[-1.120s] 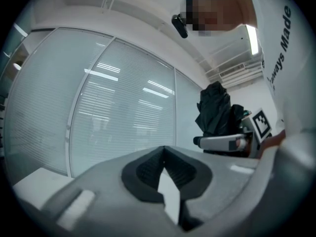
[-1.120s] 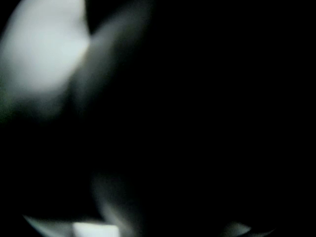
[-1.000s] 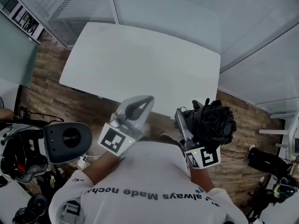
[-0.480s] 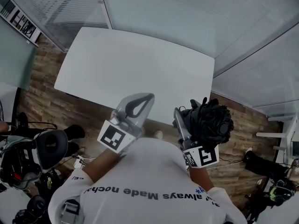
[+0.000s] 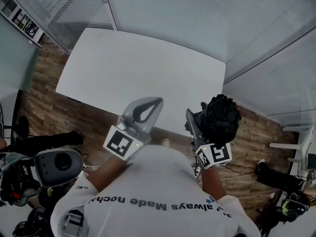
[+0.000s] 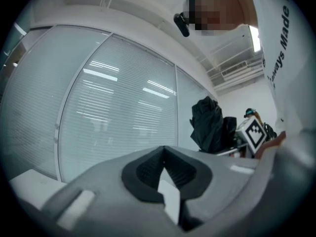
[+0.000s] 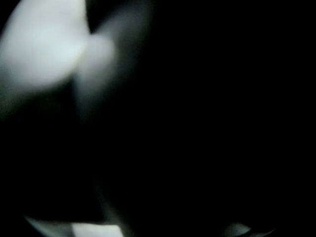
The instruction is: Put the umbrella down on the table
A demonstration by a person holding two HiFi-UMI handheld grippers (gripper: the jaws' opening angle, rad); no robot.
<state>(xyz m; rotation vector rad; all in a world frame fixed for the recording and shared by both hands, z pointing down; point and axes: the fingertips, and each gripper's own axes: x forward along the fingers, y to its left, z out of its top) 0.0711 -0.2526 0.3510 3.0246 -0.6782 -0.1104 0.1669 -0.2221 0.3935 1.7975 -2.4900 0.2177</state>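
Note:
In the head view my right gripper [image 5: 205, 122] is shut on a folded black umbrella [image 5: 224, 115]. It holds the bundle over the wooden floor, just off the right front corner of the white table [image 5: 143, 68]. Dark fabric of the umbrella [image 7: 197, 132] fills the right gripper view and hides the jaws there. My left gripper [image 5: 157, 102] is shut with nothing in it, its tips over the table's front edge. In the left gripper view the left gripper [image 6: 164, 149] has its pads together, and the umbrella [image 6: 210, 125] shows to the right.
Glass walls with blinds [image 5: 197, 14] run behind and to the right of the table. An office chair [image 5: 57, 164] and dark equipment [image 5: 19, 181] stand at the left on the wooden floor. A dark bag [image 5: 271, 174] lies at the right.
Both grippers have moved forward toward the table's front edge. The umbrella sits closer to the table's right corner. The chair at the left has shifted.

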